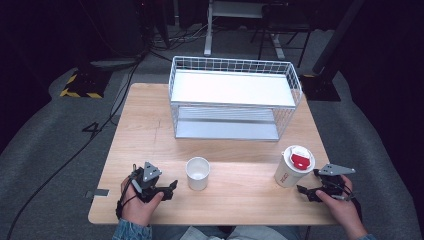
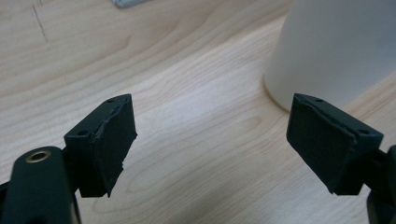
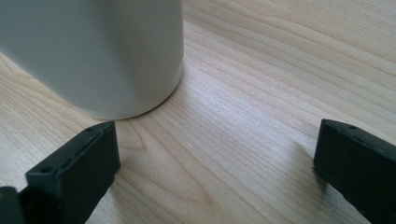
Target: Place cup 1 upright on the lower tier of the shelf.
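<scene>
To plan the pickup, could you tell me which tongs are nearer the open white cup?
Left. The left tongs sit just left of the open white cup; the right tongs lie beyond the lidded cup.

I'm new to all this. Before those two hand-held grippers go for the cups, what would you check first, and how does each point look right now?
1. Left gripper open with nothing between its jaws: ok.
2. Right gripper open and empty: ok.
3. Open white cup upright, with clear wood beside the left gripper: ok.
4. Lidded cup upright, lid on: ok.
5. Lidded cup lined up between the right gripper's jaws: not ok, it sits off to one side.
6. Whether either cup holds liquid: cannot tell.
</scene>
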The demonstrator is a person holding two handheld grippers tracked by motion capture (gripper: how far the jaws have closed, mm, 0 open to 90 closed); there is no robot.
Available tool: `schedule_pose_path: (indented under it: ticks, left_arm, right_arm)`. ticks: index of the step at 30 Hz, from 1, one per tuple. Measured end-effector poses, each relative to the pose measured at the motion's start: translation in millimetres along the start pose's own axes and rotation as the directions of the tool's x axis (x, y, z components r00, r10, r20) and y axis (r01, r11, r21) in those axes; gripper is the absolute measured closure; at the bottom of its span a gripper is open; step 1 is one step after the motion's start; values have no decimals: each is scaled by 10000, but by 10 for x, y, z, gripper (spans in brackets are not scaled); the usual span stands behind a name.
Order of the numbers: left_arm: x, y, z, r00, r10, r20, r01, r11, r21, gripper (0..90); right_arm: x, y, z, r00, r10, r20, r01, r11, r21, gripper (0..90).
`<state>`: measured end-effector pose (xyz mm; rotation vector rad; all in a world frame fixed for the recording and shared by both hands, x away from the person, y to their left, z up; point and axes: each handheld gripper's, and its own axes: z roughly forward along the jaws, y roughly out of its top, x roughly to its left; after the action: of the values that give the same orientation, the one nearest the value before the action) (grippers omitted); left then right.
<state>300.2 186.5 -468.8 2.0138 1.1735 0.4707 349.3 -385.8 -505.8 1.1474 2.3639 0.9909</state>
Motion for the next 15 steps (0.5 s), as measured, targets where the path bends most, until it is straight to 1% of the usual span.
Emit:
schedule_pose_path:
  ticks: [1, 2, 3, 4, 5, 8, 10, 11, 12, 13, 15]
  left_arm:
    - [0, 0, 0, 10000, 0, 0, 0, 10000, 0, 166]
    - [-11, 14, -27, 10000, 37, 46, -36, 10000, -87, 166]
    - [-26, 25, -53, 10000, 45, 0, -45, 9997, -220, 167]
    - [-53, 40, -105, 9999, 77, 68, -75, 9991, -406, 167]
    - [-53, 40, -105, 9999, 77, 68, -75, 9991, -406, 167]
    - [-98, 39, -180, 9997, 105, 215, -90, 9977, -671, 167]
    - [-141, 41, -223, 9994, 164, 306, -139, 9966, -811, 167]
    - [-160, 43, -238, 9991, 267, 333, -238, 9960, -861, 166]
    - [-198, 42, -261, 9985, 373, 390, -335, 9949, -946, 166]
    - [-223, 40, -269, 9982, 345, 494, -293, 9943, -1027, 163]
    - [-264, 34, -279, 9963, 460, 727, -365, 9914, -1258, 159]
  right_arm:
    - [0, 0, 0, 10000, 0, 0, 0, 10000, 0, 4]
    - [0, 0, 0, 10000, 2, 2, -2, 10000, 0, 4]
    - [0, 0, 0, 10000, 3, 1, -3, 10000, 1, 4]
    - [0, 0, 0, 10000, 3, 0, -3, 10000, 2, 4]
    - [0, 0, 0, 10000, 3, 0, -3, 10000, 2, 4]
    - [0, -1, -2, 10000, 0, -3, 0, 10000, 7, 4]
    - [1, -2, -3, 10000, 0, -6, 0, 10000, 10, 4]
    - [0, -3, -4, 10000, 0, -8, 0, 10000, 9, 4]
    - [0, -3, -4, 10000, -1, -8, 1, 10000, 8, 4]
    - [1, -3, -4, 10000, 0, -7, 0, 10000, 8, 4]
    - [0, -3, -4, 10000, 0, -8, 0, 10000, 7, 4]
